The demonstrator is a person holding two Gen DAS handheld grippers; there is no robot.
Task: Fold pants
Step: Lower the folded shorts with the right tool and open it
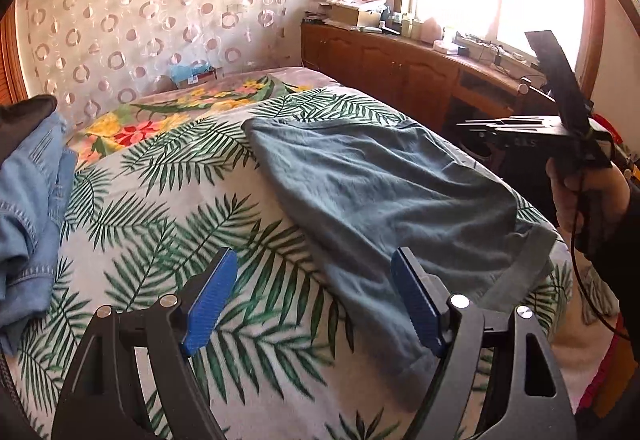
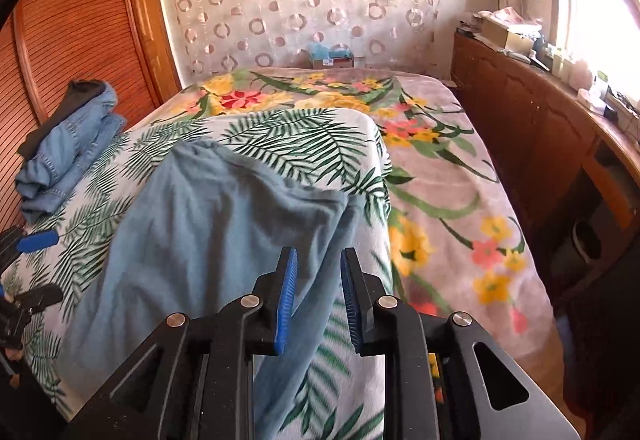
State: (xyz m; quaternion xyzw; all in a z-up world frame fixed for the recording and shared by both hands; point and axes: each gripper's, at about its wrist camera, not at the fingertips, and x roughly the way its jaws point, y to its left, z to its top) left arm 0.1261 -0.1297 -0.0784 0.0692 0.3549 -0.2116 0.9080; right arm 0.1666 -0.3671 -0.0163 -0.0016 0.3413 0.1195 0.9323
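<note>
Two grippers, left point(image 1: 314, 294) and right point(image 2: 319, 300), hover over one pants point(image 2: 208, 216)

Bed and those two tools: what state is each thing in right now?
Grey-blue pants: lying spread on the bed, not gripped.
Left tool: open wide, empty.
Right tool: open, narrower gap, empty.
Denim clothes: folded in a pile.
Leaf-print blanket: spread flat.

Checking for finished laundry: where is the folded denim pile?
The folded denim pile sits on the bed's left edge by the slatted wardrobe door, left of the grey-blue pants.
</note>
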